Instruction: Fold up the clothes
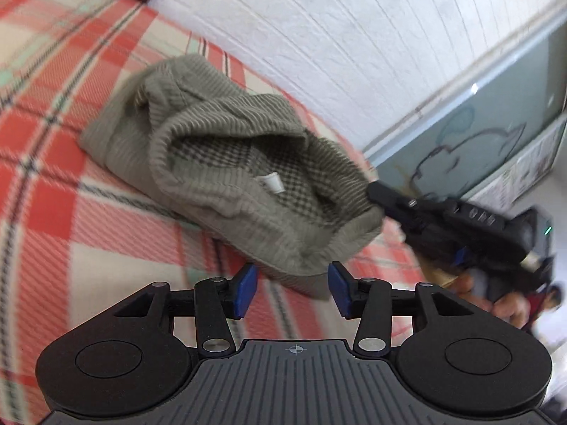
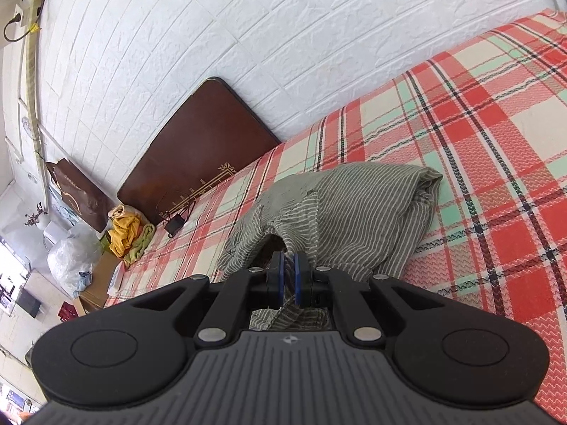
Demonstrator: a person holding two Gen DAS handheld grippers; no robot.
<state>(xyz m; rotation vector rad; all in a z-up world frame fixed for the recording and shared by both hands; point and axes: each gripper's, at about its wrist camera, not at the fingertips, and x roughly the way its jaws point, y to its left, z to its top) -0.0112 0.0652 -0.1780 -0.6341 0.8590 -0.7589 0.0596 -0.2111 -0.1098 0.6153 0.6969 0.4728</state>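
Right gripper [image 2: 290, 276] clamped on striped garment [image 2: 354, 212] edge; left gripper [image 1: 292, 288] wide open, empty. Risk: thin pinch slips, bundle sags on bed [image 2: 478, 124].

- The garment [image 2: 354, 209] lies bunched on the bed [image 2: 478, 113], near the wall [image 2: 248, 35].
- The headboard [image 2: 198, 148] stands at the bed's end, against the wall.
- The right hand-held gripper [image 2: 290, 279] pinches the garment's near edge.

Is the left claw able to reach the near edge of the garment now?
Probably yes. The left claw is open, and the near edge of the garment lies just ahead of it with nothing between. The right claw grips another edge, off to the side.
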